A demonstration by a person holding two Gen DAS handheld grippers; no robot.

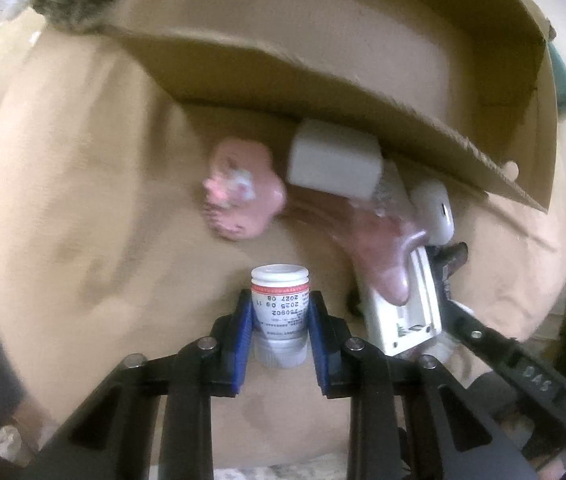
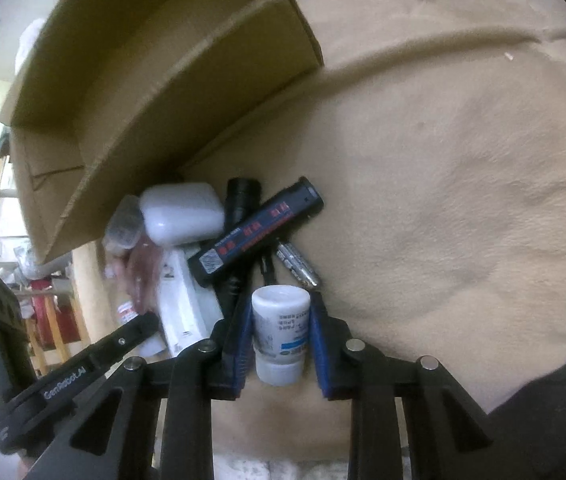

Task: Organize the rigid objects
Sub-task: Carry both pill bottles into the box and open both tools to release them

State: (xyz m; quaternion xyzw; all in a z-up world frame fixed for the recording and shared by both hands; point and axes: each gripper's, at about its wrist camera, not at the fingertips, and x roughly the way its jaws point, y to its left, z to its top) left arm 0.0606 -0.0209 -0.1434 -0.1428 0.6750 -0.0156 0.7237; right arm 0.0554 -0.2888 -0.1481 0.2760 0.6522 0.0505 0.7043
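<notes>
Red-banded bottle (image 1: pixel 280 312) clamped in left gripper (image 1: pixel 280 320); blue-labelled bottle (image 2: pixel 281 332) clamped in right gripper (image 2: pixel 281 332).

A tan cloth (image 2: pixel 463 160) covers the surface. Past its edge stand a red stool (image 2: pixel 49 320) and cluttered shelves (image 2: pixel 3 216), blurred.
</notes>
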